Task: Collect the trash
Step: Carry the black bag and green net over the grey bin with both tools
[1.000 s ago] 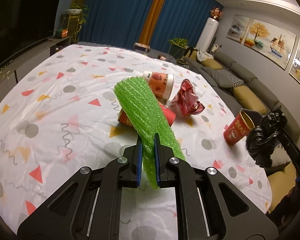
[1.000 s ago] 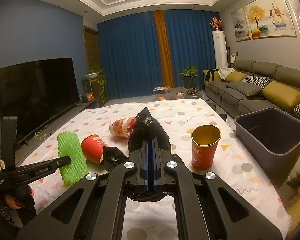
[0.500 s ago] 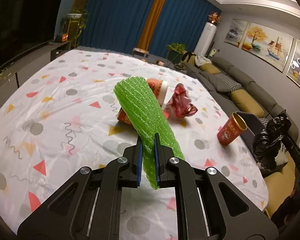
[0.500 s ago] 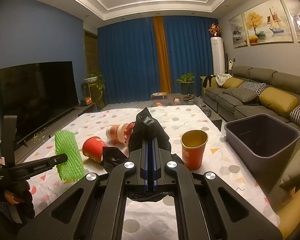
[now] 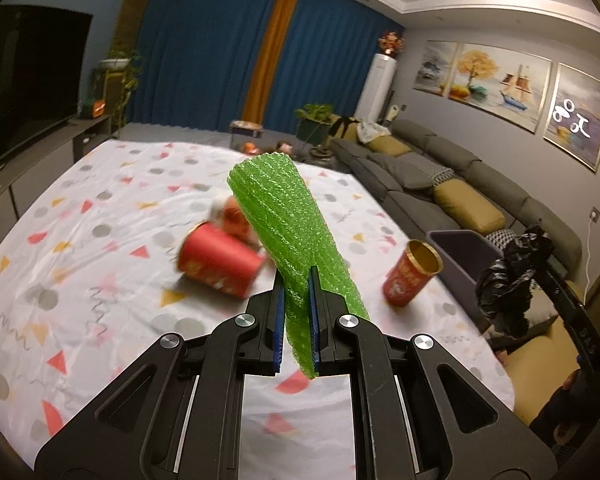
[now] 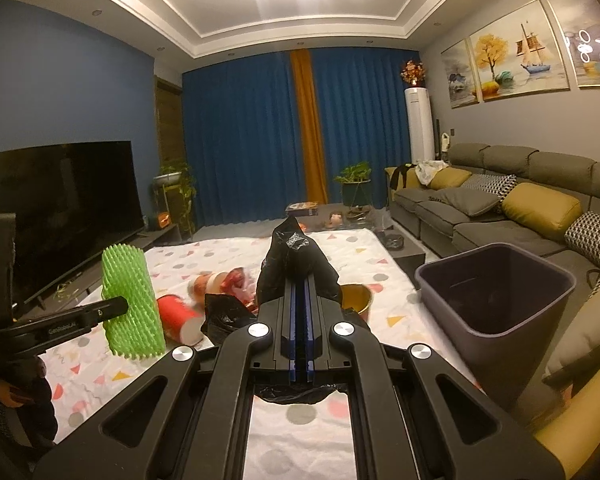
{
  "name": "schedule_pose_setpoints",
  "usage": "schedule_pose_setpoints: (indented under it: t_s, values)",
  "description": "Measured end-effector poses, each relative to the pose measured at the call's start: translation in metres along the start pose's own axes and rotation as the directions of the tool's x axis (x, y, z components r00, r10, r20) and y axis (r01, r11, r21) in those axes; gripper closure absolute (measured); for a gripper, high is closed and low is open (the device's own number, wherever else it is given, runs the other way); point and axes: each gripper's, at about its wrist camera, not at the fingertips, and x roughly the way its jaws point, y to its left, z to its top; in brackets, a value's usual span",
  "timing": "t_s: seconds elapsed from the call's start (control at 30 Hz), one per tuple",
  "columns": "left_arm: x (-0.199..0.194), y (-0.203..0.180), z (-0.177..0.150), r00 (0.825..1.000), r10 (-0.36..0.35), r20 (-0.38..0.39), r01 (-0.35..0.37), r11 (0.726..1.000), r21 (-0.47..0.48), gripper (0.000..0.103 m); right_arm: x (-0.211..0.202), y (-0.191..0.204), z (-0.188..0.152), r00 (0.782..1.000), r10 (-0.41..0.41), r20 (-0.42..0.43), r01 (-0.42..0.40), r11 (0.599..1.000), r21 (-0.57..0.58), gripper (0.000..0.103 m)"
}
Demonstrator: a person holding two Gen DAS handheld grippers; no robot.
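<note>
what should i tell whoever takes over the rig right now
Left gripper: shut on the green foam net, held up over the table.
Right gripper: shut on a black bag, also held up.
Bin: off the table's right edge by the sofa, open; nothing is clearly visible in it.
On the table: a red cup on its side, a gold-rimmed cup upright near the bin, a blurred cup and red wrapper behind the net.
Done: both pieces picked up.
Left: drop them in the bin, then collect the cups and wrapper.
</note>
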Motion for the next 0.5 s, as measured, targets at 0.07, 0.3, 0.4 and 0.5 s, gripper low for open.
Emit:
schedule_pose_setpoints:
  t_s: [0.07,0.3,0.4,0.5]
  values:
    - [0.003,-0.012,0.004,1.000,-0.017,0.001,0.017,1.000,0.021,0.094,-0.001,-0.007,0.003,1.000,-0.014,0.008,0.014,1.000,0.004,0.098]
    - [0.018,-0.062,0.014,0.997,-0.083,0.004,0.082,0.992,0.094,0.094,-0.003,-0.032,0.012,0.997,-0.072,0.029,0.072,0.997,0.018,0.098]
    - [0.026,-0.085,0.018,0.994,-0.110,0.002,0.109,0.986,0.124,0.094,-0.004,-0.042,0.016,0.994,-0.098,0.041,0.097,0.995,0.019,0.098]
    - [0.033,-0.108,0.023,0.990,-0.140,0.005,0.138,0.979,0.151,0.094,-0.005,-0.055,0.021,0.991,-0.126,0.052,0.125,0.992,0.027,0.098]
